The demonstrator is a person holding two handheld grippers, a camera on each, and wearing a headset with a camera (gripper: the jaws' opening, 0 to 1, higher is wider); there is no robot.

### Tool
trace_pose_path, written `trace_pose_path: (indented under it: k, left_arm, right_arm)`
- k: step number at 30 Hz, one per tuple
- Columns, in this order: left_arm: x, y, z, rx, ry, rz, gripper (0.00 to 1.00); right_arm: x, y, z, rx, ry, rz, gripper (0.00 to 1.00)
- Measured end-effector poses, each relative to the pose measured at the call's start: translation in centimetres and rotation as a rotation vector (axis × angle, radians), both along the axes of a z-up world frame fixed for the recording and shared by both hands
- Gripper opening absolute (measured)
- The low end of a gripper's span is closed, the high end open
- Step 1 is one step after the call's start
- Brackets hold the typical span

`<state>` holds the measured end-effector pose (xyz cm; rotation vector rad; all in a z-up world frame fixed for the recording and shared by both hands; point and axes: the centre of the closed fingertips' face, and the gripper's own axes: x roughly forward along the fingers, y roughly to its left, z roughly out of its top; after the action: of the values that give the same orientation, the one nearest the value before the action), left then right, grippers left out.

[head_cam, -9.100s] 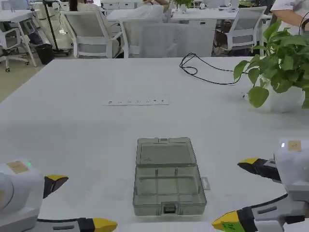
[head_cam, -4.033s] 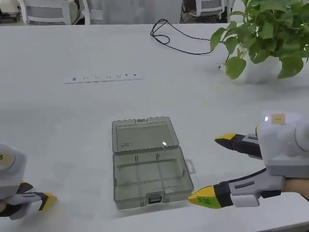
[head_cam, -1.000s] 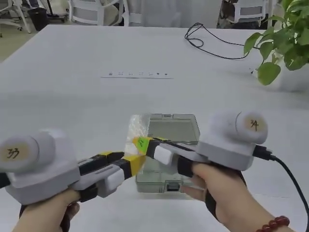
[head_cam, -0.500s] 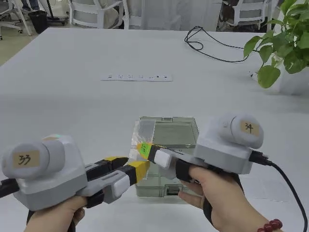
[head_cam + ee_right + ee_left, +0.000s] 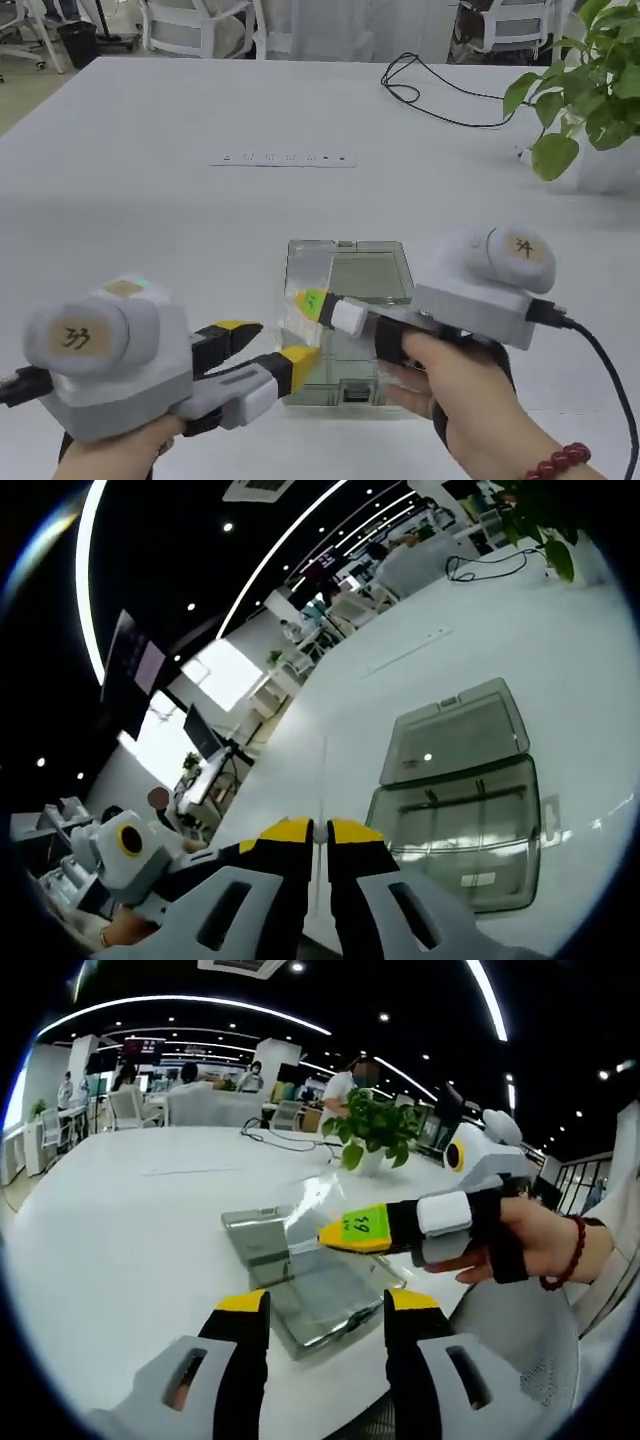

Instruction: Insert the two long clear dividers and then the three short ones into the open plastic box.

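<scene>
The big white surface holds a leafy plant at the far right and the open plastic box close to the person. The right tongs are pinched tight on one clear divider — held up over the box's left side. The left tongs sit just beside the box's left front corner — jaws apart, holding nothing.

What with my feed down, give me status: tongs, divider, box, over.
Right tongs shut on clear divider, held over left side of open box. Left tongs open, holding nothing, just beside. Divider not yet in box.
</scene>
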<state>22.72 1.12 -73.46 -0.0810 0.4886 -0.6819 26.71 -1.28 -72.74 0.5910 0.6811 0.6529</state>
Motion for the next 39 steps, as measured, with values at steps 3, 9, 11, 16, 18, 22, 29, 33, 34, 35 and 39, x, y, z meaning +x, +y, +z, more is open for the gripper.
trace_pose_path:
  k: [3, 9, 11, 16, 18, 22, 29, 33, 34, 35, 39]
  left_arm:
    - [-0.2, 0.1, 0.0, 0.025, -0.020, -0.013, 0.51]
    - [-0.5, 0.4, -0.1, 0.081, -0.064, -0.041, 0.60]
    - [-0.5, 0.5, -0.2, 0.105, -0.073, -0.049, 0.64]
    - [-0.5, 0.3, -0.5, 0.140, -0.089, -0.066, 0.74]
    - [-0.5, 0.2, -0.6, 0.148, -0.092, -0.071, 0.78]
    - [-0.6, 0.1, -0.7, 0.161, -0.097, -0.092, 0.84]
    - [-0.8, -0.2, -0.8, 0.163, -0.108, -0.121, 0.92]
    - [-0.6, -0.2, -1.2, 0.174, -0.094, -0.127, 0.94]
    - [-0.6, -0.2, -1.3, 0.180, -0.093, -0.127, 0.95]
    - [-0.5, -0.2, -1.4, 0.185, -0.093, -0.128, 0.97]
    - [-0.4, -0.3, -1.4, 0.183, -0.094, -0.133, 0.99]
  right_arm:
    - [0.0, -1.0, -0.6, -0.060, 0.041, 0.007, 0.06]
    - [0.0, -3.3, -2.0, -0.152, 0.140, -0.009, 0.06]
    - [-0.2, -3.8, -2.3, -0.166, 0.192, -0.016, 0.06]
    - [-0.1, -4.7, -2.7, -0.218, 0.236, -0.016, 0.06]
    - [-0.2, -5.0, -2.8, -0.234, 0.257, -0.018, 0.06]
    - [-0.2, -5.8, -3.1, -0.275, 0.302, -0.022, 0.06]
    - [-0.5, -6.7, -3.2, -0.324, 0.362, -0.034, 0.06]
    - [-0.7, -7.0, -3.4, -0.366, 0.383, -0.032, 0.06]
    - [-0.7, -7.0, -3.4, -0.369, 0.386, -0.032, 0.06]
    - [-0.6, -7.1, -3.5, -0.373, 0.395, -0.033, 0.06]
    - [-0.3, -7.6, -4.1, -0.406, 0.432, -0.029, 0.06]
